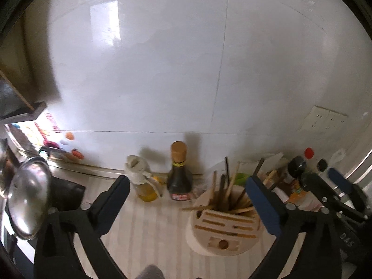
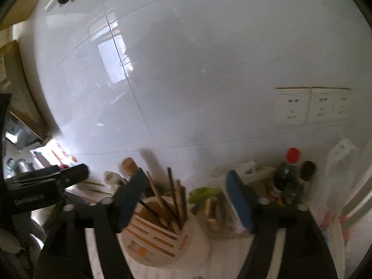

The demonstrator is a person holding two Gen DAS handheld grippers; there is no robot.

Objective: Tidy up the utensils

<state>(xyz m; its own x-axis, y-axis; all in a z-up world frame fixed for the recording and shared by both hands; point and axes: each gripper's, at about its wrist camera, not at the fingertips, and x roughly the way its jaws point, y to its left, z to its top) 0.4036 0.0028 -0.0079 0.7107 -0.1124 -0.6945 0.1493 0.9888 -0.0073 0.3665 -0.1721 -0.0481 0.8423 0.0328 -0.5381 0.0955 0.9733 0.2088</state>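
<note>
Round pale utensil holder point(image 1: 224, 230) stands on the table toward the back edge, near the tiled wall, its top cut with knife slots and one open well. Chopsticks point(image 1: 229, 195) already stand in that well, a loose bundle leaning several ways; one or two lie low across the rim, pointing left. Left claw point(image 1: 188, 205) is released, jaws spread wide, nothing between the pads; the holder sits just ahead of it, nearer its right finger. Right claw point(image 2: 183, 200) is likewise released and empty, jaws wide, with the holder point(image 2: 162, 239) low between its fingers and the chopsticks point(image 2: 173, 200) rising just beside the left one. Neither claw touches holder or sticks as far as the views show. Along the back edge: a dark sauce bottle point(image 1: 179, 174), an oil bottle point(image 1: 144, 181) left of it, a steel pot lid point(image 1: 29, 197) at the left edge, and a red-capped bottle point(image 2: 288, 174) amid clutter to the right of the holder. Judgement: the chopsticks look delivered, so this part of the task reads as done or near it. What may remain is straightening the low-lying sticks. No loose utensils show on the bare table in front; the blur hides finer detail.
</note>
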